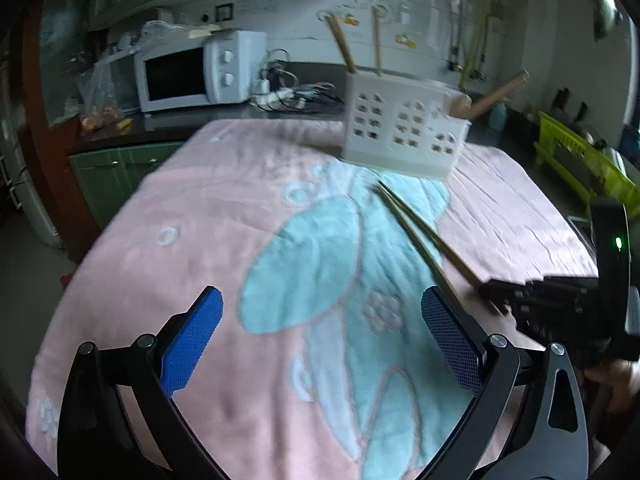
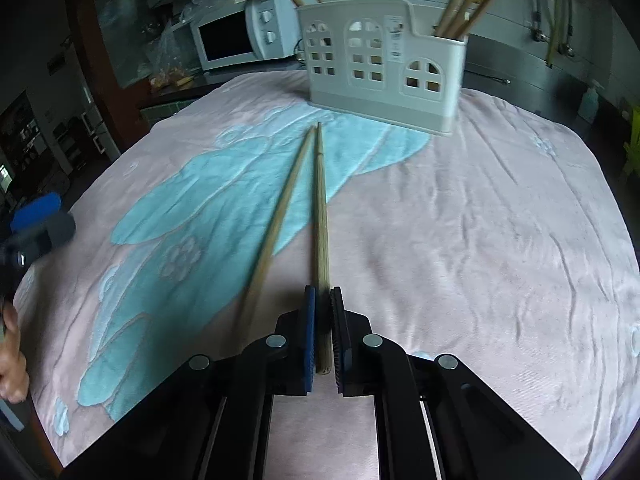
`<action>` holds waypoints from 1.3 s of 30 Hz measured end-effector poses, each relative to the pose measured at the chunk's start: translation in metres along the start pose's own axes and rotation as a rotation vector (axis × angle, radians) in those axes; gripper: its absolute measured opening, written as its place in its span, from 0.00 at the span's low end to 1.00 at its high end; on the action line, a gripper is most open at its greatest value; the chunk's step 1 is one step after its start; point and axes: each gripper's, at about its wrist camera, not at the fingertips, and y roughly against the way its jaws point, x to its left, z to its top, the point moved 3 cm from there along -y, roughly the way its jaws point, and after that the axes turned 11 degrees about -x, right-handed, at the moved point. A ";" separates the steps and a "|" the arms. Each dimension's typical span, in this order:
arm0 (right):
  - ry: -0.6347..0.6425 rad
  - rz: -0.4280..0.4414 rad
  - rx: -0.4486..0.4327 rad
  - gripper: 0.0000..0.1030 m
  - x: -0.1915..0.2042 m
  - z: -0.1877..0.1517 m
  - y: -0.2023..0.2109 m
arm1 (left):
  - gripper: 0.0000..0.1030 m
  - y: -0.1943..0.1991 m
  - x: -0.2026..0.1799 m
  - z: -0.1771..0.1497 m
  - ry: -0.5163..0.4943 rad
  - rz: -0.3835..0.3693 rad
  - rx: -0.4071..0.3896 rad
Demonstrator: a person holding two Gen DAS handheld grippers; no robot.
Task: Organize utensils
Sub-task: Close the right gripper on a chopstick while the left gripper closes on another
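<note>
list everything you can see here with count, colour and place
wooden chopsticks on the cloth: two, tan, side by side before the holder; right one between the right tongs' pads
white plastic utensil holder with window cutouts: one, far end of cloth, wooden sticks standing inside
pink towel cloth with teal pattern: one, covering the table
white microwave oven: one, back counter
yellow-green plastic rack: one, right edge
left tongs: blue pads, open, over the cloth
right tongs: blue pads, shut on one chopstick

No text is legible (holder label too blurred).
</note>
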 end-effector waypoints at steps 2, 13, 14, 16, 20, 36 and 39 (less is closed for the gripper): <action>-0.007 -0.002 0.002 0.07 -0.005 0.000 0.002 | 0.95 -0.002 -0.010 -0.004 -0.005 -0.023 0.013; -0.053 0.037 0.014 0.07 -0.028 -0.004 0.008 | 0.94 -0.016 -0.068 -0.032 -0.091 -0.117 0.096; -0.058 0.042 0.015 0.07 -0.029 -0.004 0.008 | 0.94 -0.017 -0.071 -0.034 -0.093 -0.124 0.102; -0.066 0.052 0.016 0.07 -0.031 -0.004 0.008 | 0.94 -0.020 -0.078 -0.036 -0.103 -0.133 0.112; -0.079 0.065 0.015 0.07 -0.035 -0.003 0.008 | 0.94 -0.028 -0.089 -0.043 -0.146 -0.124 0.134; -0.091 0.079 0.007 0.07 -0.038 -0.004 0.010 | 0.95 -0.056 -0.086 -0.047 -0.112 -0.052 0.234; -0.090 0.078 0.007 0.07 -0.038 -0.004 0.009 | 0.95 -0.057 -0.082 -0.045 -0.120 -0.026 0.231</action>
